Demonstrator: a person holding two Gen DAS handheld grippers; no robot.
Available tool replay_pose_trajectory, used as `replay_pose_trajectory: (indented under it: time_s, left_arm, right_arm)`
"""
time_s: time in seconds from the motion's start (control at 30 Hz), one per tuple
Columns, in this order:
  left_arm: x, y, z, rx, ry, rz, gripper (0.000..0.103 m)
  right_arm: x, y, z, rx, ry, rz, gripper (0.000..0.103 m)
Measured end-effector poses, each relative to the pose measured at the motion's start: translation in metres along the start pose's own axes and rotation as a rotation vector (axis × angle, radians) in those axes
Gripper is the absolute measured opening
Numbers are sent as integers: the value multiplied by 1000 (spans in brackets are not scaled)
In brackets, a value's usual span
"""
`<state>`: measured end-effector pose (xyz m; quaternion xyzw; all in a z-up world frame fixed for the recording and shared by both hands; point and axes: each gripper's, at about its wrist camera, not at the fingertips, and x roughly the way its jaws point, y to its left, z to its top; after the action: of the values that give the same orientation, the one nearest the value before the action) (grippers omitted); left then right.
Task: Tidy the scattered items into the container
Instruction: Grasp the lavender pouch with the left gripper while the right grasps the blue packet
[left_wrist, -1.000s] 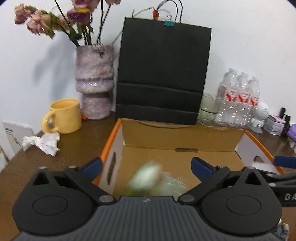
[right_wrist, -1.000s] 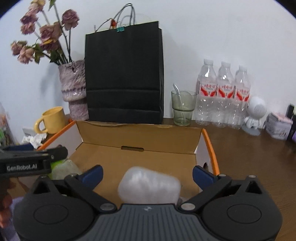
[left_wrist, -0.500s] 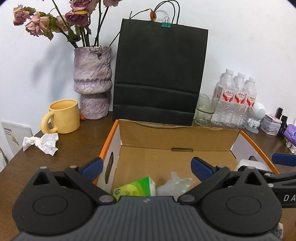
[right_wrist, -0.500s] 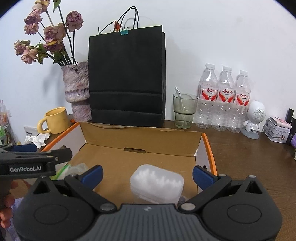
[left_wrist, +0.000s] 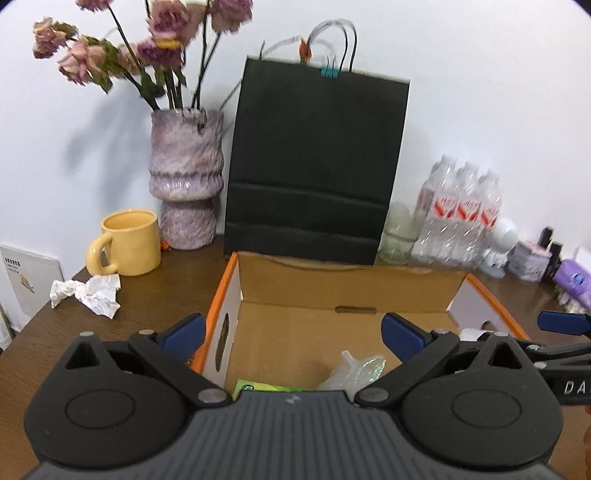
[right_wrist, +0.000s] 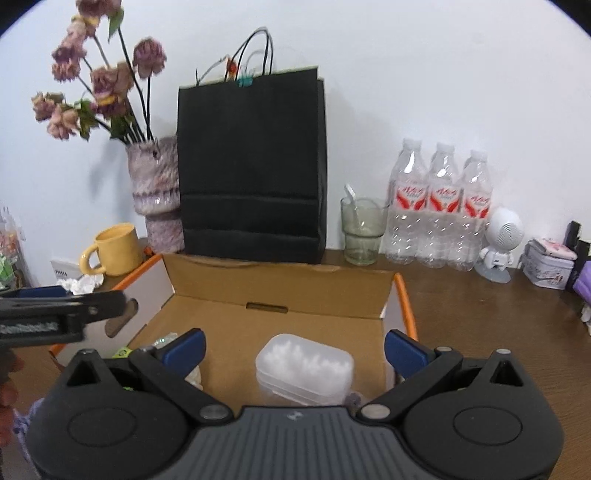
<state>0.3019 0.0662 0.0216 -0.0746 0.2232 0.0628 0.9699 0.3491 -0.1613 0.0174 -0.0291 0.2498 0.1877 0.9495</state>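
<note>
Both hand-held grippers, left (left_wrist: 291, 334) and right (right_wrist: 293, 345), gape empty. Inside the open cardboard box (right_wrist: 280, 284) lie a translucent plastic case (right_wrist: 304, 369), green packet (left_wrist: 266, 387) and clear wrapper (left_wrist: 356, 369); crumpled white paper (left_wrist: 88, 293) remains far left on the surface.

Open cardboard box (right_wrist: 280, 288) holds translucent swab case (right_wrist: 304, 367), green packet (left_wrist: 266, 387), crumpled plastic (left_wrist: 354, 371).

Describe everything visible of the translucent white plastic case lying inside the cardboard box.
The translucent white plastic case is a rounded rectangular box with a seam line around its lower part, its lid apparently closed. White, fluffy-looking contents show through the top; what they are is unclear. It lies flat on the brown floor of the open cardboard box with orange edges, near the right wall, in front of the open right gripper, which does not touch it.
</note>
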Motion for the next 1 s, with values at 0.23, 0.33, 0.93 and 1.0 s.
replay_pose_trajectory:
  time_s: [0.23,0.33,0.93,1.0]
  left_arm:
    - [-50,18,-20,32,-1,-20,103]
    - [-64,25,-38,34,33,-18,103]
    - [-83,24,-105,143,152,-52,103]
    - [-82,23,-105,154,153,-50,103]
  right_arm:
    - [-52,-15,-25,-47,-22,-15,103]
    - [-68,-21,-46,-54,4,-30,103]
    - [-58,-21,-121,-2,166,-38,103]
    - [-55,-19,-121,-4,172,-42,103]
